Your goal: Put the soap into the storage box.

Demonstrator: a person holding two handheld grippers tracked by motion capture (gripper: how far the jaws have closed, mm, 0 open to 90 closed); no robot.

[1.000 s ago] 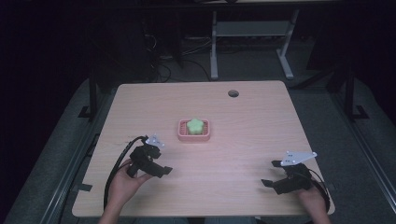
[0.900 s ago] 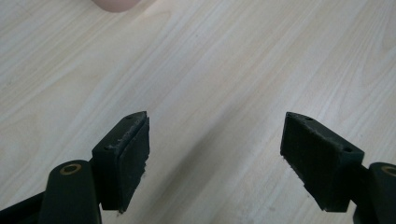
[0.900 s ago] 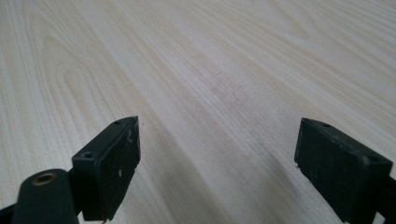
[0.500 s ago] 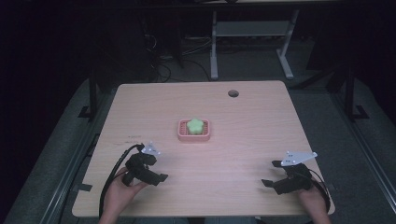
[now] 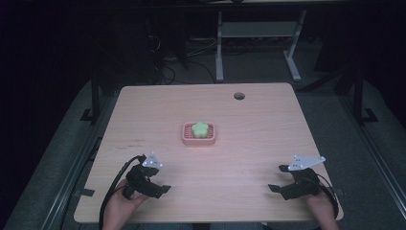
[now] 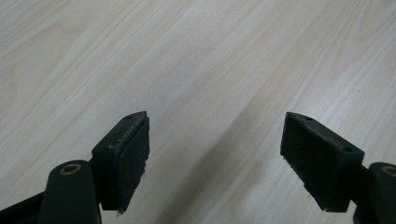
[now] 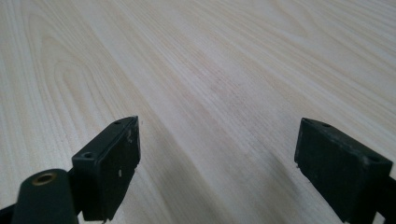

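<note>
A small pink basket [image 5: 198, 139] sits near the middle of the wooden table [image 5: 249, 120], with a green star-shaped piece [image 5: 199, 128] inside it. My left gripper [image 5: 160, 184] rests low at the table's front left, held by a hand, jaws pointing right. Its own view has the left gripper [image 6: 215, 158] open over bare wood. At the front right my right gripper [image 5: 277, 178] points left, also in a hand. From its own camera the right gripper [image 7: 217, 165] stands wide open with nothing between the jaws.
A round cable hole [image 5: 239, 96] lies near the table's far edge. Beyond the table stand the legs of a white desk frame [image 5: 219, 52] and cables on a dark floor. Table edges run close to both hands.
My left gripper has drawn back toward the front edge and turned a little. The right gripper has hardly moved.
</note>
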